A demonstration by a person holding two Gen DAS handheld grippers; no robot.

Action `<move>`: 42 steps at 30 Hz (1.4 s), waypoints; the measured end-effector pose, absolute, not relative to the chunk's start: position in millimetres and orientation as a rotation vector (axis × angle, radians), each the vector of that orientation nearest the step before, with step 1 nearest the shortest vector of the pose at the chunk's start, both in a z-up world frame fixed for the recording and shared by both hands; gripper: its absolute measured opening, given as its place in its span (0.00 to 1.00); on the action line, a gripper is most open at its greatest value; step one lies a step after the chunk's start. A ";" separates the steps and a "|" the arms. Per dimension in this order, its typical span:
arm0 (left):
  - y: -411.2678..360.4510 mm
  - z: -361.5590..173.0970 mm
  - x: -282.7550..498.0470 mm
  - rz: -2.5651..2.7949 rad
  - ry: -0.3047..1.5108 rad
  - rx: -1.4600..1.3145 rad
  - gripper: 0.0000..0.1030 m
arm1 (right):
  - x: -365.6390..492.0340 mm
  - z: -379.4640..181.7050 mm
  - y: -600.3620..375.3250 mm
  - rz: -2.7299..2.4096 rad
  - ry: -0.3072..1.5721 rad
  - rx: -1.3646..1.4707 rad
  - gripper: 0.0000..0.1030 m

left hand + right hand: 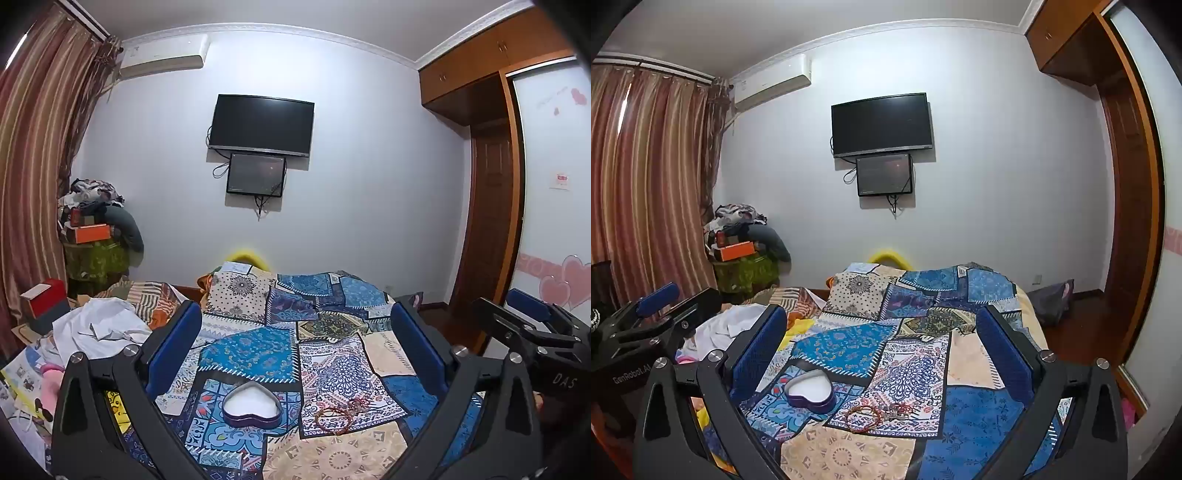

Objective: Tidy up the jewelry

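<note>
A purple heart-shaped box [252, 406] with a white inside lies open on the patchwork bedspread [258, 343]; it also shows in the right wrist view [810, 393]. Just right of it lie a red bead bracelet [333, 416] and a small tangle of jewelry [356, 401], also seen in the right wrist view, the bracelet [863, 417] and the tangle [899, 411]. My left gripper [295, 332] is open and empty, above and behind the box. My right gripper [881, 336] is open and empty, above and behind the jewelry.
White cloth [99, 328] and clutter lie on the bed's left side. A red box [46, 301] and piled clothes [96, 236] stand left by the curtain. A wardrobe [487, 206] stands right. The bedspread [979, 413] runs to the bed's right edge.
</note>
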State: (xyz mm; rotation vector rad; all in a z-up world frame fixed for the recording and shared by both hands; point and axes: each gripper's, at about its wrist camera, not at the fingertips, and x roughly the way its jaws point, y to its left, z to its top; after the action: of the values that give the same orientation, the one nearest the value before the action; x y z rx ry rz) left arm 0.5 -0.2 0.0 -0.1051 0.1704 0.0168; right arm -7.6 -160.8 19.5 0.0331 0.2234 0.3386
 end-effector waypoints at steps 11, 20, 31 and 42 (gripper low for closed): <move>7.9 -6.8 5.1 0.009 0.177 -0.114 1.00 | -4.6 19.2 -158.9 0.342 0.236 0.032 0.99; 5.3 -3.8 2.4 0.009 0.188 -0.113 1.00 | -4.5 16.0 -159.0 0.342 0.239 0.033 0.99; 5.2 -5.7 4.5 0.013 0.190 -0.107 1.00 | -5.4 14.2 -156.2 0.344 0.244 0.030 0.99; 5.2 -6.1 4.7 0.010 0.194 -0.107 1.00 | -5.0 14.9 -155.7 0.343 0.247 0.030 0.99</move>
State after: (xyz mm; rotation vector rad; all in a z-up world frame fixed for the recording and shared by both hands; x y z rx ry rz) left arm 4.7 5.2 -6.1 -0.1073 0.1936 0.0104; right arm -5.0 -155.7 14.9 0.0299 0.2468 0.3430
